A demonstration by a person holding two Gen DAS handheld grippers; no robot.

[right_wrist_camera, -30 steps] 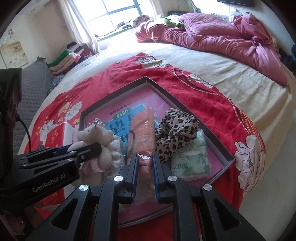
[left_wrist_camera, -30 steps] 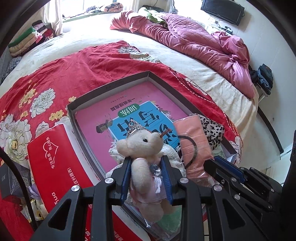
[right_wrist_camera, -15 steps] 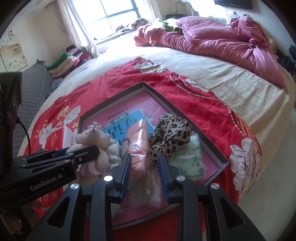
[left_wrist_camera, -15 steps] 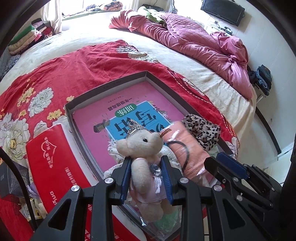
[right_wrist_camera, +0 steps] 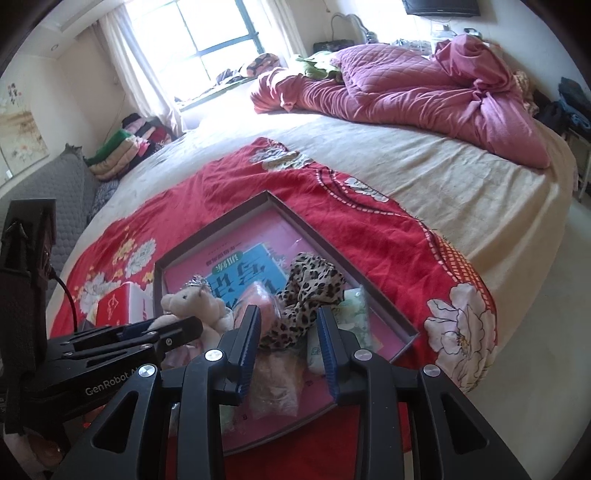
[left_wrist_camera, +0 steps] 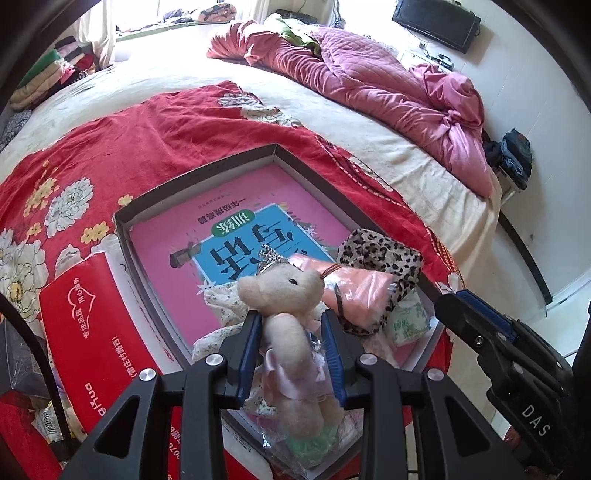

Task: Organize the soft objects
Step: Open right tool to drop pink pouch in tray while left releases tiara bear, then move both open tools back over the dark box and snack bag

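Left tool (left_wrist_camera: 291,345) grips the plush bear (left_wrist_camera: 288,295) above the tray's (left_wrist_camera: 192,173) near edge; right tool (right_wrist_camera: 288,334) opening, empty, over the leopard-print cloth (right_wrist_camera: 306,291). Next: setting the bear inside the tray.

Crumpled quilted magenta-pink comforter (right_wrist_camera: 413,85) heaped at far side of cream-sheeted bed (right_wrist_camera: 461,192), black flat-screen television (left_wrist_camera: 436,22) on wall, bright curtained window (right_wrist_camera: 207,33) behind.
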